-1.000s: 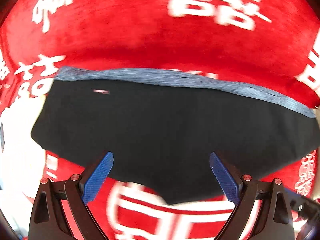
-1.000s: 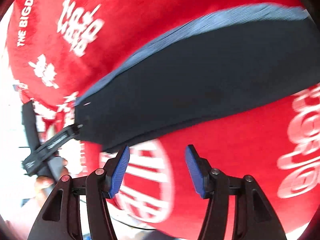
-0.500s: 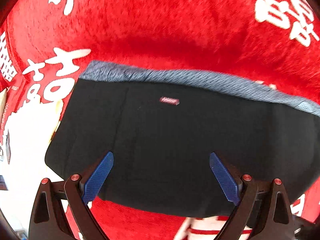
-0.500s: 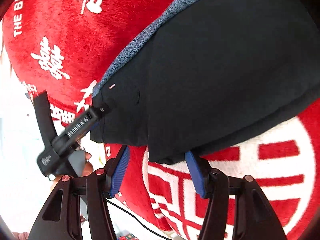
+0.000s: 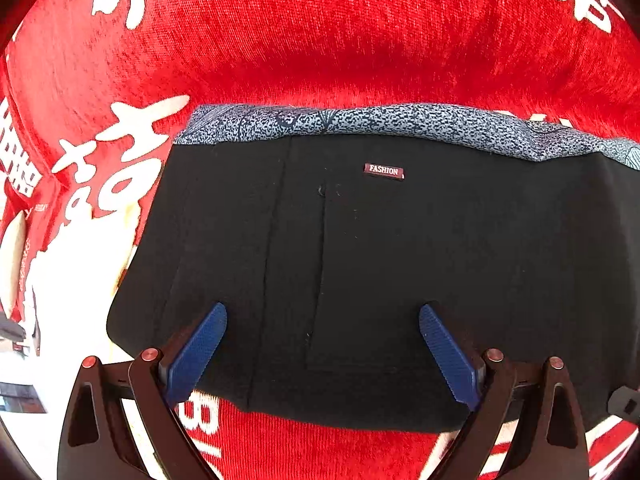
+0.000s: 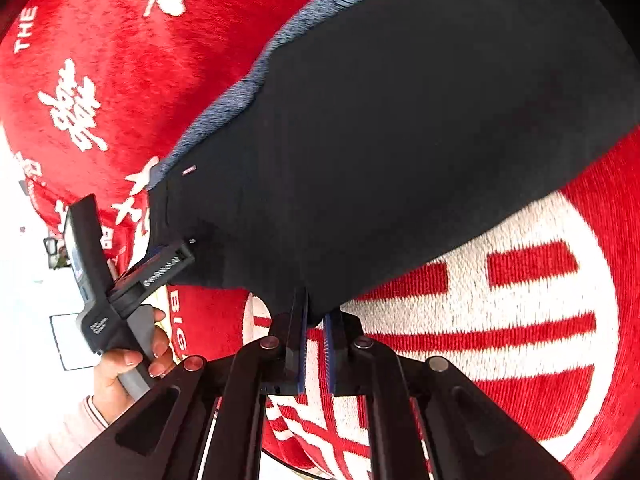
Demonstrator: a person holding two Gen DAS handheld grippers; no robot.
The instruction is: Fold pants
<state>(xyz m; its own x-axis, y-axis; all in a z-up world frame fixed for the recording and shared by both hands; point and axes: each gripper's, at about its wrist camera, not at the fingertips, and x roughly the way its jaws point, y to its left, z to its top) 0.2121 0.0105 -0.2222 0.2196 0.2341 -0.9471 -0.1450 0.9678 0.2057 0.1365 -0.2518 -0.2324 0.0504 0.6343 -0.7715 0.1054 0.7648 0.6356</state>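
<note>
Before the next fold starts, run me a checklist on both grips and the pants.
1. Right gripper jaws, which have just been closing, pinch the near edge of the black pants: ok.
2. Left gripper gripping: not ok, jaws stand wide apart over the cloth.
3. Pants lying flat on the red blanket: ok, no big wrinkles.
4. Patterned waistband at the far edge: ok.
5. Right grip catching every layer: cannot tell.
</note>
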